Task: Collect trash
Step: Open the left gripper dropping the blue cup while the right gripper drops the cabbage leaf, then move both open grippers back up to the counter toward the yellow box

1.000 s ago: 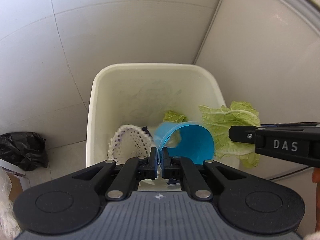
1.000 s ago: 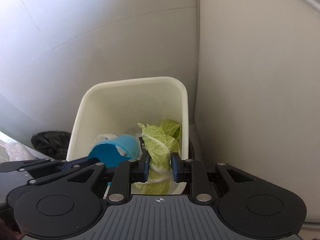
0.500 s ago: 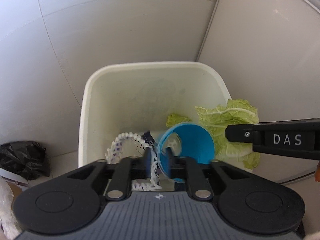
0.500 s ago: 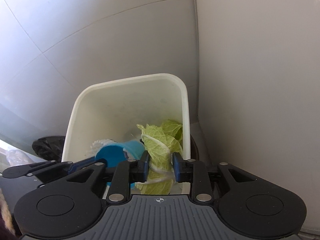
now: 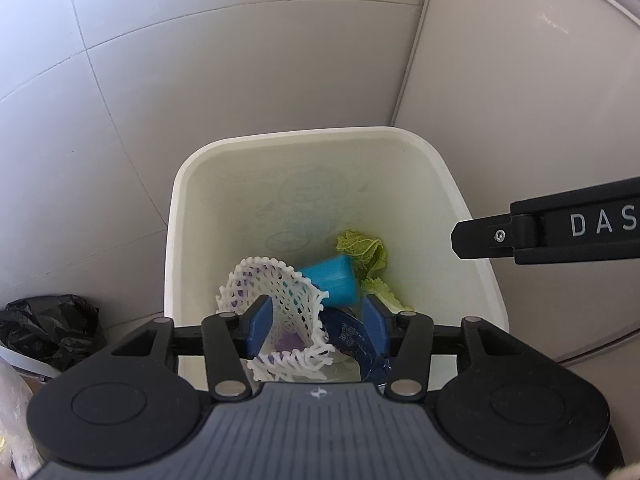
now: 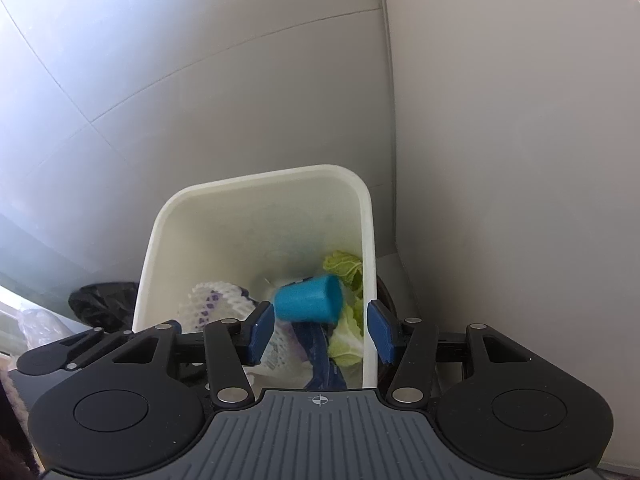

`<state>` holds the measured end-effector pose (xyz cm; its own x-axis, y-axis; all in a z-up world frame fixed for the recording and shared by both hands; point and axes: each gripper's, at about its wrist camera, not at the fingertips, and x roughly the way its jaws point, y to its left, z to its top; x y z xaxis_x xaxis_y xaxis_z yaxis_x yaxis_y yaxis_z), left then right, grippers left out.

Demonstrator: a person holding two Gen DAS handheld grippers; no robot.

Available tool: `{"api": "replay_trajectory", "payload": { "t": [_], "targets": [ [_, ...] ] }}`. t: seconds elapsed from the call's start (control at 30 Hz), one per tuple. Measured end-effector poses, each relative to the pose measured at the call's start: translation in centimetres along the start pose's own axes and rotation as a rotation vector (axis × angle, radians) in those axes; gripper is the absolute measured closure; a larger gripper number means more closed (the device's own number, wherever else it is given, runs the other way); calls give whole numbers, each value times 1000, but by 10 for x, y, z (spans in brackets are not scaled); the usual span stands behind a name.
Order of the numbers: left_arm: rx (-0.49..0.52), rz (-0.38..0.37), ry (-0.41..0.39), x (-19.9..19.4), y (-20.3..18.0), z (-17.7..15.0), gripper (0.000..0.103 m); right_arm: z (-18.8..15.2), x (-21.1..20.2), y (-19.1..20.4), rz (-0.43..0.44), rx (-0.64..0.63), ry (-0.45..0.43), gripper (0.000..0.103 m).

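A cream plastic bin stands on the floor below both grippers. Inside it lie a blue cup on its side, a white foam fruit net, green cabbage leaves and a dark blue wrapper. My left gripper hovers over the bin, its jaws opening, with nothing pressed between the pads. My right gripper is likewise above the bin, jaws opening and holding nothing. Its side shows at the right in the left wrist view.
The bin sits in a corner, with a tiled wall behind and a pale panel to its right. A black bag lies on the floor left of the bin. Clear plastic shows at the far left edge.
Both grippers' jaws spread apart. The blue cup left the left gripper and the cabbage leaf left the right gripper; both now lie down in the bin.
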<state>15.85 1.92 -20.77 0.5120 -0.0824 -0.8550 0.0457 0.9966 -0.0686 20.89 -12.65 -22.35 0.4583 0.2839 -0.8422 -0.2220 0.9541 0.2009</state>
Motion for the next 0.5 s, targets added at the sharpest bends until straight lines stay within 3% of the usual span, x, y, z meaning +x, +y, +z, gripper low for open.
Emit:
{"api": "replay_trajectory", "payload": {
  "t": [0.2, 0.5],
  "targets": [
    [-1, 1, -2, -3, 0, -1, 52, 1, 0, 8, 4, -11, -6, 49],
    [9, -5, -27, -15, -5, 1, 34, 5, -25, 17, 13, -46, -33, 39]
  ]
}}
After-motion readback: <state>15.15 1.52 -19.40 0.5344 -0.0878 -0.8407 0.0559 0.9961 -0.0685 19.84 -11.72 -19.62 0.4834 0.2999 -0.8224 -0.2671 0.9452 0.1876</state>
